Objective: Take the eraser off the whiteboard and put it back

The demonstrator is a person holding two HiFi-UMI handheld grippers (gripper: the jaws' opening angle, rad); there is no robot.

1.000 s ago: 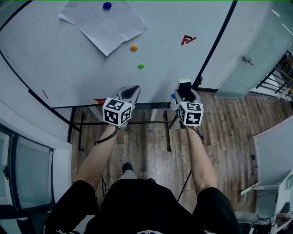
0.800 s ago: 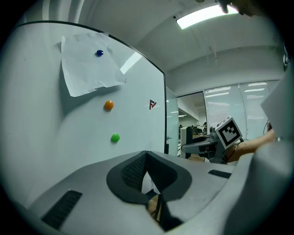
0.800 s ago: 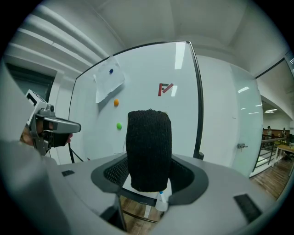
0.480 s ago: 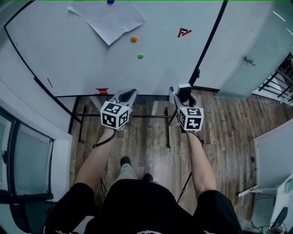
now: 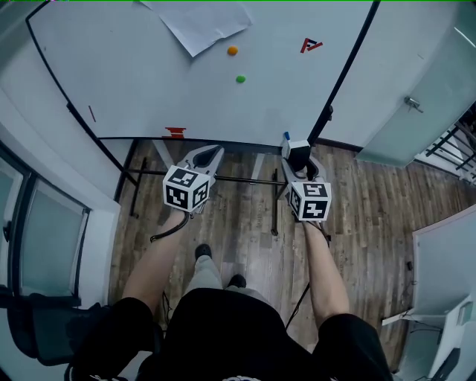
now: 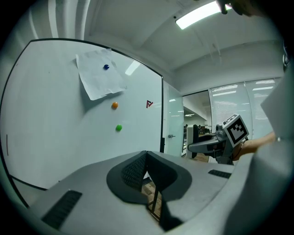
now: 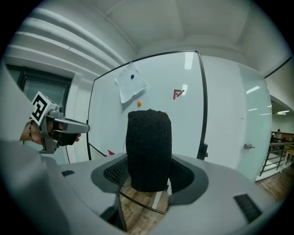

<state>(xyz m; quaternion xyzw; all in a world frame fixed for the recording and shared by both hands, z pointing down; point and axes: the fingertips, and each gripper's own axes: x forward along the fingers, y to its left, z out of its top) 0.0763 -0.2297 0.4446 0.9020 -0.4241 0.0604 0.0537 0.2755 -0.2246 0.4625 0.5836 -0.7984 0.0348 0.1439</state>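
Observation:
In the head view my right gripper (image 5: pixel 298 158) is shut on the eraser (image 5: pixel 299 148), a small block with a white back. It hovers just below the lower edge of the whiteboard (image 5: pixel 149 74), apart from the board. In the right gripper view the eraser's black felt face (image 7: pixel 148 151) stands upright between the jaws, with the whiteboard (image 7: pixel 156 92) behind it. My left gripper (image 5: pixel 212 154) is level with the right one, shut and empty; its pads (image 6: pixel 138 170) meet in the left gripper view.
On the board hang a paper sheet (image 5: pixel 201 21), an orange magnet (image 5: pixel 233 50), a green magnet (image 5: pixel 240 78) and a red mark (image 5: pixel 310 45). A red item (image 5: pixel 175 132) lies at its lower edge. The stand's bars (image 5: pixel 223 178) cross the wood floor. A glass door (image 5: pixel 416 89) is to the right.
The whiteboard has slid up in the head view, so both grippers now hang over the floor, further from the board. The right gripper still holds the eraser.

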